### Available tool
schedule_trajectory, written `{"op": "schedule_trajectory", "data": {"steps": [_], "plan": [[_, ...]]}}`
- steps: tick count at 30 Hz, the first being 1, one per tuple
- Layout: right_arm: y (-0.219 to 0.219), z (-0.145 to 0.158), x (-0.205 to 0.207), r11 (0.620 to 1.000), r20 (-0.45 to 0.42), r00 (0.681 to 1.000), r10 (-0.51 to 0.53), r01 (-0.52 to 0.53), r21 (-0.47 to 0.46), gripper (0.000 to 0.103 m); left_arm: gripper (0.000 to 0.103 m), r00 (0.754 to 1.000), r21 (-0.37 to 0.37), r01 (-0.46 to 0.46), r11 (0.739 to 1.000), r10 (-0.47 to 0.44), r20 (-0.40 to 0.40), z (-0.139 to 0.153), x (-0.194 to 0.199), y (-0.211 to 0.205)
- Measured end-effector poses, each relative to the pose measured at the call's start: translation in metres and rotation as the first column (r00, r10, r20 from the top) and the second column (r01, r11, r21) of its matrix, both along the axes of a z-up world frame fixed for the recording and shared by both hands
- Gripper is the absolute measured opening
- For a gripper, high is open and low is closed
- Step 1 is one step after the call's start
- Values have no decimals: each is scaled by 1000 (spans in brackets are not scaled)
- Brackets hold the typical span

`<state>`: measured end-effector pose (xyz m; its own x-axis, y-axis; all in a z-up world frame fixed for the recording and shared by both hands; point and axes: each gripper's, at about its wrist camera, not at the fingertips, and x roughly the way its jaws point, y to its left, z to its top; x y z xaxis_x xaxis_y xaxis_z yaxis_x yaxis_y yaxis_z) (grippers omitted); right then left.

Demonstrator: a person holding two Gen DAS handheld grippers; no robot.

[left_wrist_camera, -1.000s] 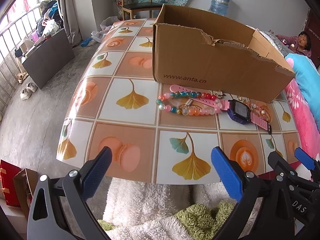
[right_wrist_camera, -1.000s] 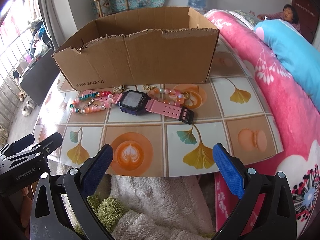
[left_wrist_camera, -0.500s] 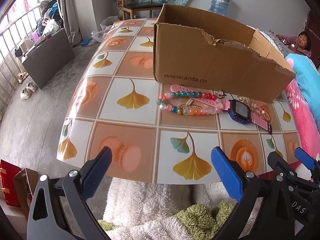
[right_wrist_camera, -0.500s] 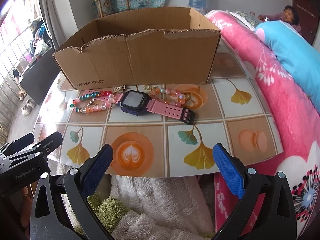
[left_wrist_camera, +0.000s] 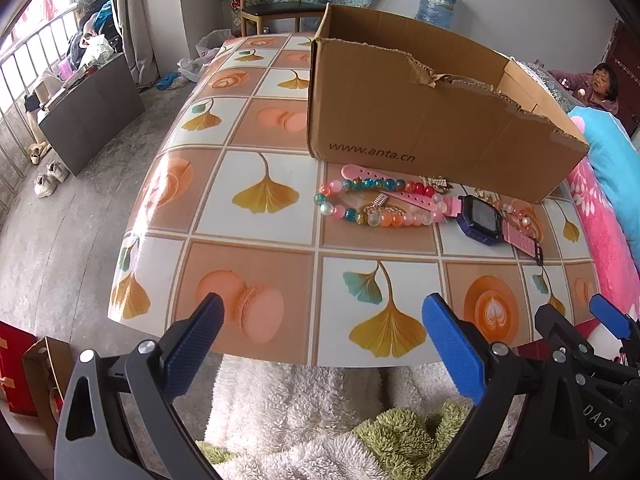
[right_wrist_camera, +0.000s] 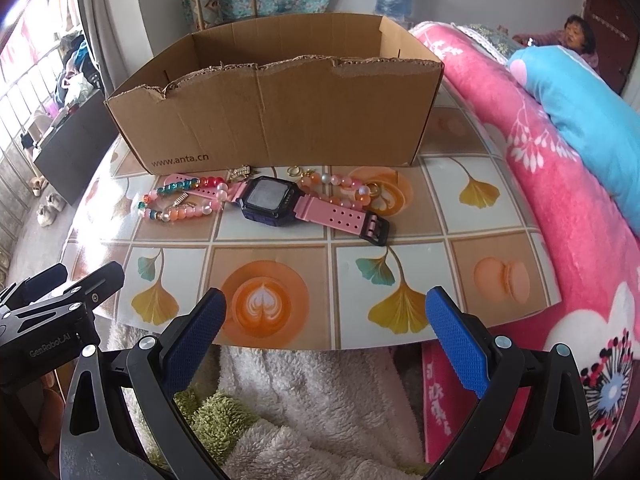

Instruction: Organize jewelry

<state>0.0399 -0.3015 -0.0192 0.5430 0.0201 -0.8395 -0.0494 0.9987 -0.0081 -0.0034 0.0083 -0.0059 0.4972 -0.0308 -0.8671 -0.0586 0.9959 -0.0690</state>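
Note:
A pink-strapped watch point(right_wrist_camera: 276, 202) point(left_wrist_camera: 480, 218) with a dark square face lies on the tiled table in front of an open cardboard box point(right_wrist_camera: 280, 120) point(left_wrist_camera: 420, 120). A multicoloured bead bracelet point(right_wrist_camera: 180, 202) point(left_wrist_camera: 372, 206) rests to its left, and an orange and pearl bead bracelet point(right_wrist_camera: 344, 188) point(left_wrist_camera: 518, 212) to its right. Small gold pieces point(right_wrist_camera: 240, 171) lie against the box. My left gripper point(left_wrist_camera: 320, 334) and right gripper point(right_wrist_camera: 326, 320) both hover open at the table's near edge, holding nothing.
A pink floral blanket point(right_wrist_camera: 540, 168) and a blue pillow point(right_wrist_camera: 580, 104) lie along the table's right side. Fluffy white and green fabric point(right_wrist_camera: 300, 400) is below the near edge. A person point(right_wrist_camera: 576, 38) sits at the far right. A chair point(left_wrist_camera: 276, 4) stands behind the table.
Both grippers have edged slightly forward toward the table; the jewelry and box have not moved.

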Motion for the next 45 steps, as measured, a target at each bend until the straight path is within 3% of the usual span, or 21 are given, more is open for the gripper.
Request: {"op": "schedule_trajectory", "data": {"steps": [10,16,24,33,40,45], "plan": [[1,-1,3,1000,-8,1000,3,-3,-13,96,97,1000,-7,4,1000,-4,-9,-4,7,0],[-6,2,15,1000,15,1000,20,-20,-21,96,97,1000,34,10,999,-11,25,1,19,-1],[-17,24,65,998,114,991,69,-69,-4,96,97,994,106,-9,994,-3,107,19,67,1],[-28,20,136,992,84,994,75,-82,91,96,98,997,140,-40,989,30,78,8,124,4],[-29,26,166,992,136,987,85,-96,76,96,98,996,143,-44,989,32,84,4,154,8],[-29,31,157,993,198,973,115,-116,-11,96,98,993,133,-16,991,0,119,13,151,13]]}}
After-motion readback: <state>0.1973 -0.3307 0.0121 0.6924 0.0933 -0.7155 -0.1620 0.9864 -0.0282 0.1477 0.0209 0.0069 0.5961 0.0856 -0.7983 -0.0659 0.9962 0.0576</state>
